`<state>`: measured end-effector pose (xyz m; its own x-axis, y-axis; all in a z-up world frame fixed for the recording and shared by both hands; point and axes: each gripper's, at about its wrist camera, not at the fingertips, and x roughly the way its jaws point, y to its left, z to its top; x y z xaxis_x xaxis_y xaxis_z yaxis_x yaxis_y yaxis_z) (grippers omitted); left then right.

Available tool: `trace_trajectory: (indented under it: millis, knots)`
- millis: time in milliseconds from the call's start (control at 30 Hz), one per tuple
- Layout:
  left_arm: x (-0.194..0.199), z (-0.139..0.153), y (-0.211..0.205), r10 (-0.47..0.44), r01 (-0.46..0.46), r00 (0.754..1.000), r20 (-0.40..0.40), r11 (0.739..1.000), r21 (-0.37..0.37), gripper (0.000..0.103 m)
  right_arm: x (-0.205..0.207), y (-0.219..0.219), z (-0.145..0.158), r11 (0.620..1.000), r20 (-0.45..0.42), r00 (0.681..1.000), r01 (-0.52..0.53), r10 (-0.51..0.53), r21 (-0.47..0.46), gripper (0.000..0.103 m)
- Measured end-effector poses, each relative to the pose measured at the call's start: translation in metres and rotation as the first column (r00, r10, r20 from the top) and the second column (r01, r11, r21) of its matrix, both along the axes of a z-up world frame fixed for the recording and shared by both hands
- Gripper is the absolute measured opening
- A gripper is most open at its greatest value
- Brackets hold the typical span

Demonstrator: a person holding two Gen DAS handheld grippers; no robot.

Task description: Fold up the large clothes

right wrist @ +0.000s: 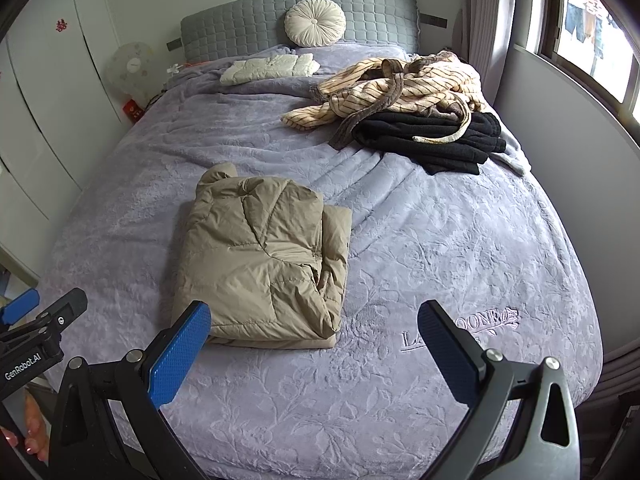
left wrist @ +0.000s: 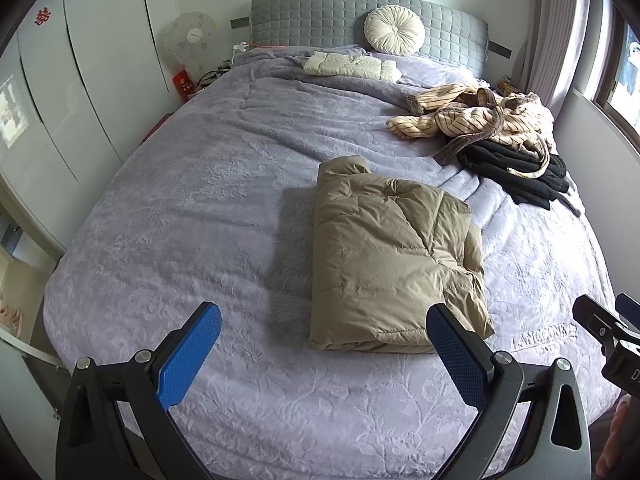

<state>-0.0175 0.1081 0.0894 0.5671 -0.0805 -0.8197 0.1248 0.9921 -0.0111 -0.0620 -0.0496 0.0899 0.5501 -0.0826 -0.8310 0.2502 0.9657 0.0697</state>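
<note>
Here the folded tan puffer jacket (left wrist: pixel 394 256) lies on the lavender bedspread (left wrist: pixel 180 208), near the middle of the bed and toward its foot. The left gripper (left wrist: pixel 324 356) hangs above the bedspread with its blue-padded fingers (left wrist: pixel 190 360) spread wide and holding nothing; in the left wrist view the jacket's near edge sits between the two fingers, closer to the right-hand one, apart from both. The right gripper (right wrist: pixel 314 354) is likewise spread wide and empty; in the right wrist view the jacket's (right wrist: pixel 260 256) near edge lies just beyond the left-hand finger (right wrist: pixel 180 354), with bare bedspread between the fingers. The jacket's long axis runs from the foot of the bed toward the grey headboard (left wrist: pixel 320 16), its bunched collar end pointing at the headboard. A striped robe (right wrist: pixel 404 84) and a black garment (right wrist: pixel 432 136) are heaped well apart, near the window side. A folded white garment (left wrist: pixel 348 65) lies near the round cushion (left wrist: pixel 394 29).
</note>
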Motion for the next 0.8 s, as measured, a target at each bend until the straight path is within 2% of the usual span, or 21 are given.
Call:
trace_trajectory:
  millis: [800]
  knots:
    - [0.0036,-0.0013,0.0007,-0.010,0.010,1.000,0.001,1.000,-0.001,0.103,0.0017,-0.0008,0.0006,1.000,-0.003,1.000,-0.005,0.005,0.001,0.103]
